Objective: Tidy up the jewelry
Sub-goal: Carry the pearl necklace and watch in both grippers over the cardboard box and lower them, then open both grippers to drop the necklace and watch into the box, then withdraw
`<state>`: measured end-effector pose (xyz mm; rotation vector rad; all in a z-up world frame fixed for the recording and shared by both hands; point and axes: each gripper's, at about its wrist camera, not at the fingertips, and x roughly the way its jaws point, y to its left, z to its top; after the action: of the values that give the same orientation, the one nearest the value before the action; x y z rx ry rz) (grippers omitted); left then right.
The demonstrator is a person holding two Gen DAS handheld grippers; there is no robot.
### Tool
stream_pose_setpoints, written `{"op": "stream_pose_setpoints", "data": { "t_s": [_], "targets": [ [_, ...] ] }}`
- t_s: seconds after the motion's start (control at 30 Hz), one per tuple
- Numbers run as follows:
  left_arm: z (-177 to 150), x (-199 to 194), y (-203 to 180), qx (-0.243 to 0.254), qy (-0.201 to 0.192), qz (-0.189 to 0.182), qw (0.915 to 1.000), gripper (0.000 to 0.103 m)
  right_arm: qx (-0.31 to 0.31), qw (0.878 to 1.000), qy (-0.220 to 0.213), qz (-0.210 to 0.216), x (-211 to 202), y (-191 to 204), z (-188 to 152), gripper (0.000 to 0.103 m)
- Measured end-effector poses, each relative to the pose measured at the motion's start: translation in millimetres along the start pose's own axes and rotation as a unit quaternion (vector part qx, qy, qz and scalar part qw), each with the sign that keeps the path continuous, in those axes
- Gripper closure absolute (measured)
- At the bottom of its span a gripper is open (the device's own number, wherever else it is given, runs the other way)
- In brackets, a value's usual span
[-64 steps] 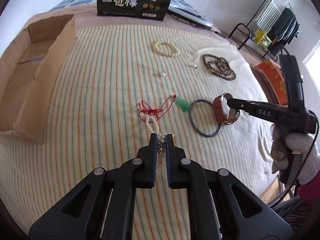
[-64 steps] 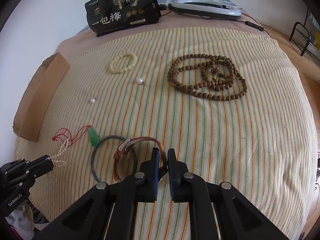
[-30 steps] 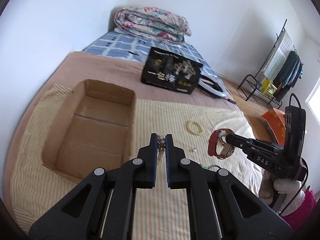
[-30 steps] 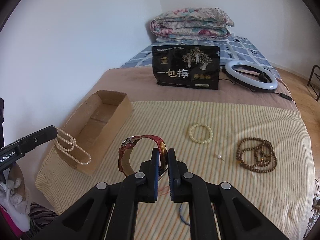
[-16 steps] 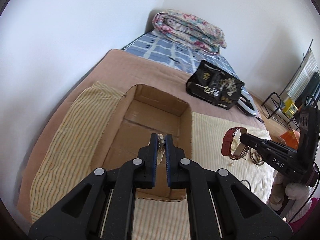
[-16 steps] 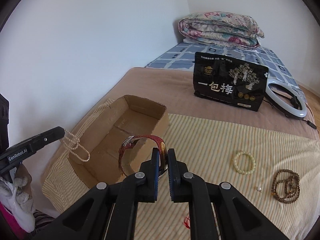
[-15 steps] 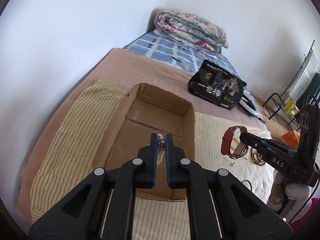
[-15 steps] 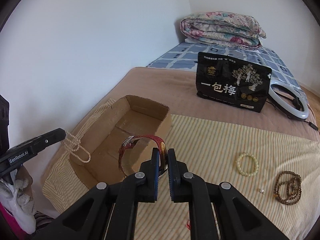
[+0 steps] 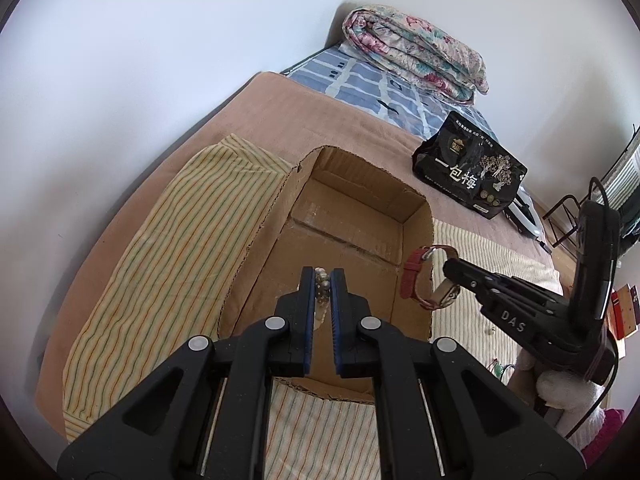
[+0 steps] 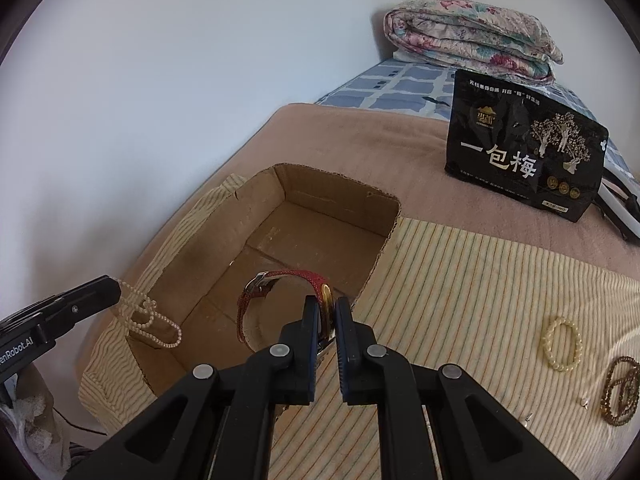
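Right now your left tongs [image 9: 323,278] are pinched on a pearl necklace [image 10: 149,319]: small off-white beads on a thin string, hanging below the tips in several loose loops. From the right wrist view those loops dangle over the near left wall of the cardboard box [image 10: 256,204], partly inside its rim. In the left wrist view only a few beads show between the blue-lined pads.

Your right tongs [image 10: 327,308] are clamped on a red watch [image 10: 280,296], gripping it at the gold-rimmed case. The textured red strap arches up and away from the pads, closed into a ring with a silver buckle at its far end. The watch hangs over the near right part of the open box, above the box floor and touching neither wall nor floor as far as you can see.

Both tools point forward and down toward the box from the near edge of the bed, the left one coming in from the left, the right one from the right with your white-gloved hand [image 9: 560,384] behind it.

The box sits at the left side of the striped cloth [image 10: 472,280], near the wall. Its floor is bare cardboard with a taped seam. To the right on the cloth lie a cream bead bracelet [image 10: 562,344] and brown wooden beads [image 10: 620,392], well apart from the box.
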<state>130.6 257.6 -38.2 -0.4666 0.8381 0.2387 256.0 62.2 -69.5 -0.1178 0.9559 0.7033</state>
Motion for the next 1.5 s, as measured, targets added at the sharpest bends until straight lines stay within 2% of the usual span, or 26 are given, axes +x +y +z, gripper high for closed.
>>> {"op": "stream_pose_setpoints", "data": {
  "t_s": [0.1, 0.2, 0.23, 0.3, 0.33, 0.37, 0.43, 0.77, 1.07, 1.27, 1.37, 1.43, 1.5],
  "targets": [
    [0.0, 2.4, -1.7, 0.003, 0.004, 0.004, 1.0, 0.098, 0.006, 1.0, 0.008, 0.006, 6.9, 0.9, -2.4, 0.096],
    [-0.1, 3.5, -2.4, 0.004, 0.005, 0.008, 0.9999, 0.098, 0.005, 1.0, 0.012, 0.013, 10.0, 2.3, -3.1, 0.09],
    [0.1, 3.4, -1.6, 0.001, 0.005, 0.007, 1.0, 0.098, 0.005, 1.0, 0.01, 0.014, 9.3, 2.7, -3.4, 0.082],
    [1.0, 4.2, -0.5, -0.001, 0.009, 0.003, 1.0, 0.098, 0.008, 1.0, 0.006, 0.02, 7.0, 2.7, -2.6, 0.071],
    [1.1, 4.4, -0.2, -0.002, 0.009, 0.003, 1.0, 0.094, 0.009, 1.0, 0.004, 0.021, 5.4, 2.5, -2.6, 0.071],
    [1.5, 4.2, 0.2, -0.003, 0.009, 0.004, 1.0, 0.085, 0.009, 1.0, 0.003, 0.021, 3.6, 2.6, -2.8, 0.071],
    [1.8, 4.1, 0.5, -0.005, 0.007, 0.003, 1.0, 0.074, 0.01, 1.0, 0.001, 0.022, 0.4, 1.7, -3.4, 0.071],
    [1.6, -1.4, -8.8, 0.004, -0.006, 0.004, 1.0, 0.074, 0.009, 1.0, -0.013, 0.014, -18.8, -8.1, -7.3, 0.071],
    [0.4, -10.6, -36.7, 0.034, -0.033, 0.0, 0.9989, 0.074, 0.004, 0.999, -0.035, -0.002, -52.4, -21.1, -15.5, 0.068],
    [-4.5, -11.1, -63.8, 0.065, -0.041, -0.02, 0.9968, 0.072, 0.005, 0.999, -0.052, -0.014, -81.4, -37.6, -24.1, 0.057],
    [-7.3, -10.0, -76.5, 0.075, -0.038, -0.03, 0.996, 0.058, 0.005, 0.998, -0.062, -0.029, -97.5, -48.9, -31.4, 0.046],
    [-9.4, -10.0, -85.8, 0.083, -0.037, -0.035, 0.9953, 0.057, 0.009, 0.997, -0.067, -0.037, -109.0, -58.9, -37.6, 0.038],
    [-11.6, -9.2, -95.1, 0.092, -0.035, -0.038, 0.9944, 0.057, 0.014, 0.996, -0.069, -0.045, -119.2, -69.2, -43.3, 0.035]
  ]
}}
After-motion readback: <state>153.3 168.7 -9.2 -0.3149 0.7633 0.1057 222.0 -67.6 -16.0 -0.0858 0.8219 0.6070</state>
